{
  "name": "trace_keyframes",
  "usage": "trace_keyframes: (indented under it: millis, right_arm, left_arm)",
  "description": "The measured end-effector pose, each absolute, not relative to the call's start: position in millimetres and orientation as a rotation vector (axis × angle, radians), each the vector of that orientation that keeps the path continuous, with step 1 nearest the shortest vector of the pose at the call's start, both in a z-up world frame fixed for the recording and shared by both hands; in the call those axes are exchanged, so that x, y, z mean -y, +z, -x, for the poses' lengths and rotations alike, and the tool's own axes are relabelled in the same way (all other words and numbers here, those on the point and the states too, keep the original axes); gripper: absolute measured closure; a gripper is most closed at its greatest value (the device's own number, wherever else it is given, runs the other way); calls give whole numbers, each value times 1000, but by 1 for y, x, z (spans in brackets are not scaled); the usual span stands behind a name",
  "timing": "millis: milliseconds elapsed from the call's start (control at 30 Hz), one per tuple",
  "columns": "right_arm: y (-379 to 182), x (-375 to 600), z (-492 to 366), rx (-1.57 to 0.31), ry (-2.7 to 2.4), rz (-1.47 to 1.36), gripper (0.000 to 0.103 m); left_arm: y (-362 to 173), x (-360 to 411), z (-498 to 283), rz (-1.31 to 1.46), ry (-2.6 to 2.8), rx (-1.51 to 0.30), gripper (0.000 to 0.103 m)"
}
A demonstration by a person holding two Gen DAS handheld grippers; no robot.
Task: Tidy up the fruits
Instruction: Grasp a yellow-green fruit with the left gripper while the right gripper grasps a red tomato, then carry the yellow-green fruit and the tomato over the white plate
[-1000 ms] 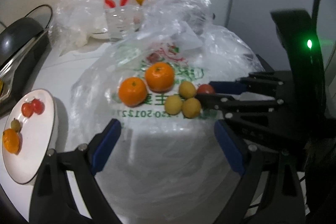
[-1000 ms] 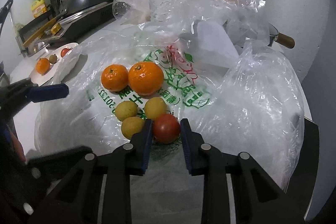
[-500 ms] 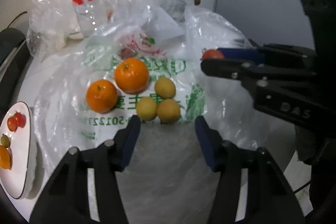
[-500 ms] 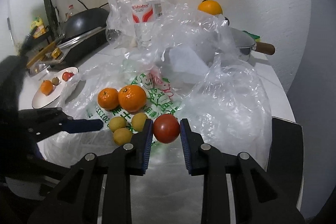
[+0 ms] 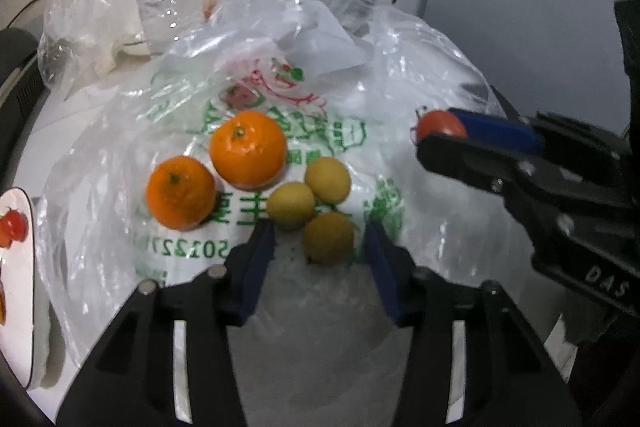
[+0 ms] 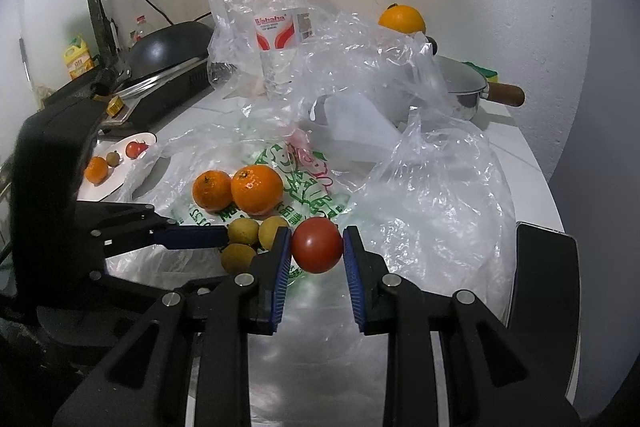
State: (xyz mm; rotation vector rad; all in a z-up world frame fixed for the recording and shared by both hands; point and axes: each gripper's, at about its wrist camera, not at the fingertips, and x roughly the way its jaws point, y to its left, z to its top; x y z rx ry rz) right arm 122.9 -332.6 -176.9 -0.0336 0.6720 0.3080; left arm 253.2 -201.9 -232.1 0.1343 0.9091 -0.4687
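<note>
The right tool is clamped on a red tomato and holds it up above the plastic bag. From the left camera, the same tomato peeks out at the tip of the right tool, off to the right side. The left tool has its blue fingers apart, one on each side of the nearest small yellow fruit. They do not touch it. Two more yellow fruits lie right behind it, all three close together. Two oranges sit side by side on the bag, just left of the yellow fruits. The bag is spread flat on the white desk and has green writing on it. A white plate is at the left, with a small orange, a little green-brown fruit and a red tomato on it. A water bottle stands at the back, and another orange sits high by a pan.
</note>
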Motion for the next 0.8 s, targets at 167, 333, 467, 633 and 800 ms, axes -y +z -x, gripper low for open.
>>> trace_keyframes:
  millis: [167,333,467,633,800]
  right_arm:
    - [-178,336,-123,-675,297,28,75]
    - [-177,335,-121,-668,300,26,75]
    - [-176,333,-120,-666,300,31,75]
    - [-174,331,-117,-661,297,35,75]
    - [-170,327,-113,-654,294,43,75]
  left_arm:
    - [-232,203,-254,-131,-459,-908,70]
    - [-232,204,-248,-141,-466,-904,77]
    - [-231,202,-243,-138,-467,-896,77]
    - [-229,198,-237,-125,-473,-884,77]
    - [-219,194,-229,-121,-479,-860,77]
